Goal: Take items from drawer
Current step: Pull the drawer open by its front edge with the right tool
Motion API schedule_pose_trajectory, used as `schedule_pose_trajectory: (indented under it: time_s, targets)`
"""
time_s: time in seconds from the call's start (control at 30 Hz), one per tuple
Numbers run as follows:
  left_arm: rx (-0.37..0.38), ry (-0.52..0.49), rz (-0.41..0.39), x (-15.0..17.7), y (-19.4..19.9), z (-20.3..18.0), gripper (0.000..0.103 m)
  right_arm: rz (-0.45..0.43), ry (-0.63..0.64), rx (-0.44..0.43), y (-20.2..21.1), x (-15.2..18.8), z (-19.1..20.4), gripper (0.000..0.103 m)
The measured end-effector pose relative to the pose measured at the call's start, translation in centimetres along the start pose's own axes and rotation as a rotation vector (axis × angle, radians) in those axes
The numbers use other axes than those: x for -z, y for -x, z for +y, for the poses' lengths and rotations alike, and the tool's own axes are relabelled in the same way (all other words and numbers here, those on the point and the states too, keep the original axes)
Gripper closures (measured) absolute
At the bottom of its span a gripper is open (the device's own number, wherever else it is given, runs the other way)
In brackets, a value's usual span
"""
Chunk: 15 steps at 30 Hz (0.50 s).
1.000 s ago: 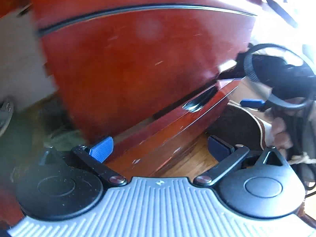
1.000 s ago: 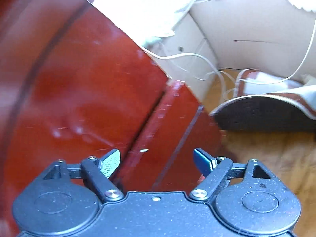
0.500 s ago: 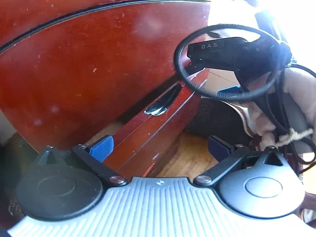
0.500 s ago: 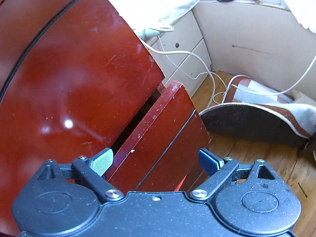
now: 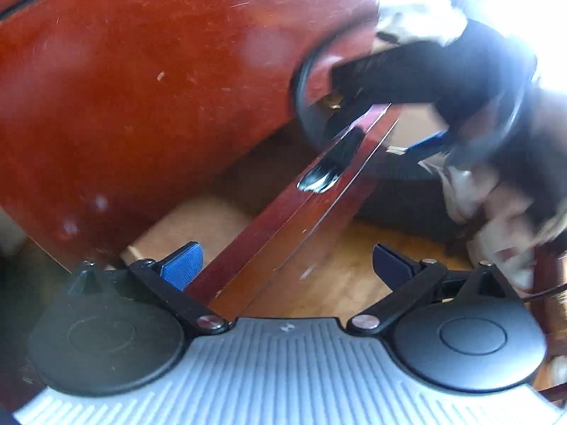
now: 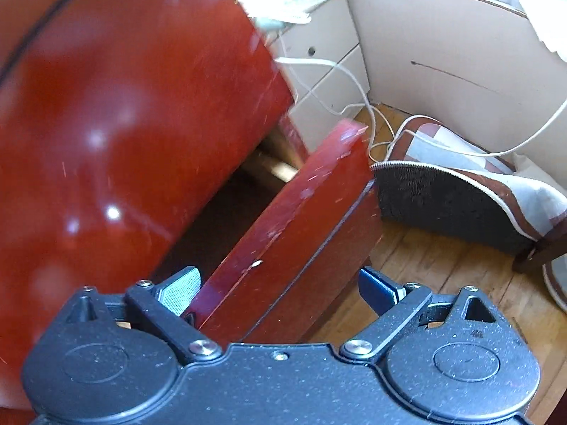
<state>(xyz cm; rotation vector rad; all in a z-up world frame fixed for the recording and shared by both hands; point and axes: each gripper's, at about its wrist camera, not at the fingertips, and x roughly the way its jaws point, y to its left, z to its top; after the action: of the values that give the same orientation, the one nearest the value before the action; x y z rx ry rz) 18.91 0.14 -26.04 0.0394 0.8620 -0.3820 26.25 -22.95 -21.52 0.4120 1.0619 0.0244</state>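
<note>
With both the left gripper (image 5: 287, 265) and right gripper (image 6: 280, 288) spread wide and empty astride the half-opened drawer front (image 6: 283, 244), its contents were unseen, so the drawer could be jammed or bumped.

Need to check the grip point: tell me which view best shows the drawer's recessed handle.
The left wrist view: the dark recessed handle sits in plain sight on the drawer front's top edge. The right wrist view shows only the drawer front, with no handle visible.
</note>
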Motion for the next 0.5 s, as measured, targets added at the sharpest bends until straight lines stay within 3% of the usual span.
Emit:
schedule_pose_trajectory:
  time_s: [0.13,0.27,0.33,0.5]
  targets:
    - [0.102,0.066,0.101,0.1,-0.2,1.3,0.0,0.052,0.017,0.025,-1.4,1.0,-0.8,0.007]
    - [0.1,0.028,0.167,0.3,-0.9,1.4,0.001,0.085,0.088,0.062,-0.9,1.9,-2.3,0.012]
    - [0.083,-0.015,0.16,0.2,-1.4,0.5,0.001,0.098,0.157,0.112,0.2,1.9,-2.5,0.014]
    - [0.006,-0.232,0.176,0.2,-0.4,-2.3,0.001,0.142,0.285,0.211,2.3,1.7,-2.7,0.015]
